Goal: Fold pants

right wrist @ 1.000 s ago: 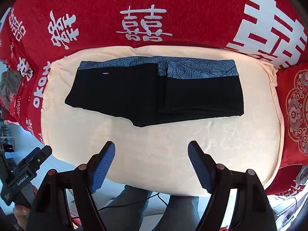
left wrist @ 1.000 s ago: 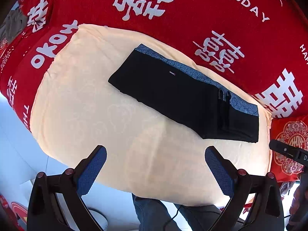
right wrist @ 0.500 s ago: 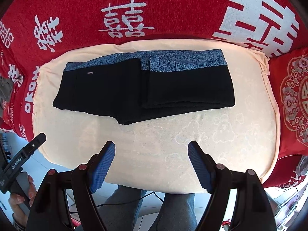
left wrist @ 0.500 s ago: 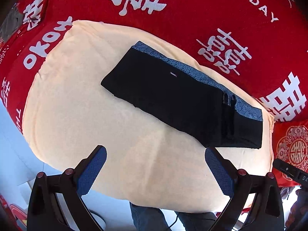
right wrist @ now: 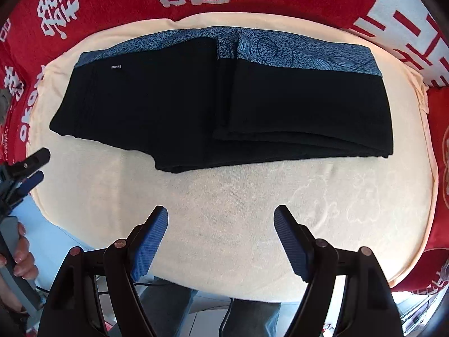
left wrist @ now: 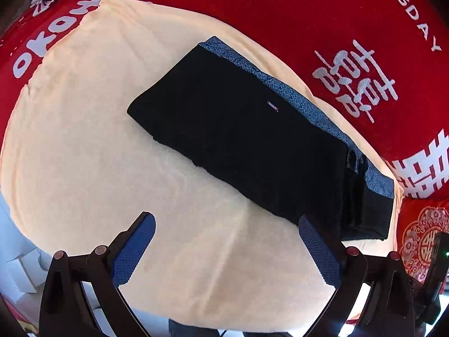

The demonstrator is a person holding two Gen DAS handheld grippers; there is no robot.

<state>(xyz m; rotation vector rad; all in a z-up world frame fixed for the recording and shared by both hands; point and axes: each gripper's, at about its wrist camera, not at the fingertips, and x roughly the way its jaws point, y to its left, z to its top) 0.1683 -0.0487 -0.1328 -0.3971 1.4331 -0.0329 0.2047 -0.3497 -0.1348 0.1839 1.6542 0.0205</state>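
Black pants (right wrist: 213, 106) with a blue patterned waistband lie flat on a cream cushion (right wrist: 252, 196), their right part folded over in layers. In the left wrist view the pants (left wrist: 252, 140) run diagonally across the cushion (left wrist: 84, 140). My left gripper (left wrist: 227, 224) is open and empty, just short of the pants' near edge. My right gripper (right wrist: 221, 216) is open and empty over bare cushion in front of the pants. The left gripper also shows at the left edge of the right wrist view (right wrist: 31, 168).
A red blanket with white characters (right wrist: 112, 0) covers the surface around and behind the cushion. A red embroidered pillow (left wrist: 421, 241) lies at the right. The person's legs and a pale floor (right wrist: 238, 314) show below the cushion's front edge.
Both grippers have moved forward and down toward the cushion, so the pants look larger. Both stay open and empty. The pants have not moved.
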